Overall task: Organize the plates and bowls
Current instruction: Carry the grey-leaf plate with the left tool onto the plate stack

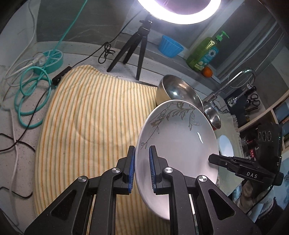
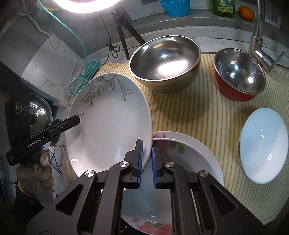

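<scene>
Plate with leaves [image 2: 108, 123] hangs in the air, pinched by the left gripper [image 1: 141, 169] and the right gripper [image 2: 146, 162]. Bowls [image 2: 165, 61] and the flowered plate [image 2: 189, 155] sit unsorted on the striped towel [image 2: 207, 112].

Two grippers: the left gripper [image 1: 142, 169] and the right gripper [image 2: 146, 160]; three plates: a leaf-patterned plate [image 2: 108, 124], a rose-patterned plate [image 2: 189, 157] lower centre, one white plate [image 2: 76, 165] under it; four bowls: steel bowl [image 2: 165, 61], red-sided steel bowl [image 2: 239, 74], white bowl [image 2: 263, 144], blue fluted bowl [image 2: 175, 7]; one soap bottle [image 1: 204, 52]; one orange [image 2: 246, 12]
</scene>
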Demonstrator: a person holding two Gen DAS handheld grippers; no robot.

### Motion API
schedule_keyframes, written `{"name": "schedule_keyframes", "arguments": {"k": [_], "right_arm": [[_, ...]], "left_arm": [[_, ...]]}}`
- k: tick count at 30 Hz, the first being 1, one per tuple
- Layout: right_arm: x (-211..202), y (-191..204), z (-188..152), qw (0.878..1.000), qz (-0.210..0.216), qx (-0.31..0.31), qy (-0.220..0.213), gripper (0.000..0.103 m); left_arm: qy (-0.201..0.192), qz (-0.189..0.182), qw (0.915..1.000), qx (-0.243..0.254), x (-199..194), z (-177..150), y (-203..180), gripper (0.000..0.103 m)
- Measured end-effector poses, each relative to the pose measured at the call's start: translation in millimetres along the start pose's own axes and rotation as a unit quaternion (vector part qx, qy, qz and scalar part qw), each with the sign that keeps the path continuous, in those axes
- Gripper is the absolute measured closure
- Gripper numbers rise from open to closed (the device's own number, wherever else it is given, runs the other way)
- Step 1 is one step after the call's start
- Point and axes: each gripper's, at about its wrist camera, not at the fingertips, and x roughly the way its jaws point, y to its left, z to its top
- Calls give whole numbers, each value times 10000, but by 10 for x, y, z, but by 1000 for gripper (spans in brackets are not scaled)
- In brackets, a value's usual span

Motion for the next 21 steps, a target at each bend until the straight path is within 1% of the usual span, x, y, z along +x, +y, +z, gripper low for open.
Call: {"name": "schedule_keyframes", "arguments": {"k": [11,21], "right_arm": [[-300,-444,-288,9999,-87,136,15,93],[-354,-631,-517,9996,-55,235,148,93]], "left_arm": [[240,-122,9996,44,166,-323,-446,90],[419,-84,9991,17,234,-544,-638,90]]}}
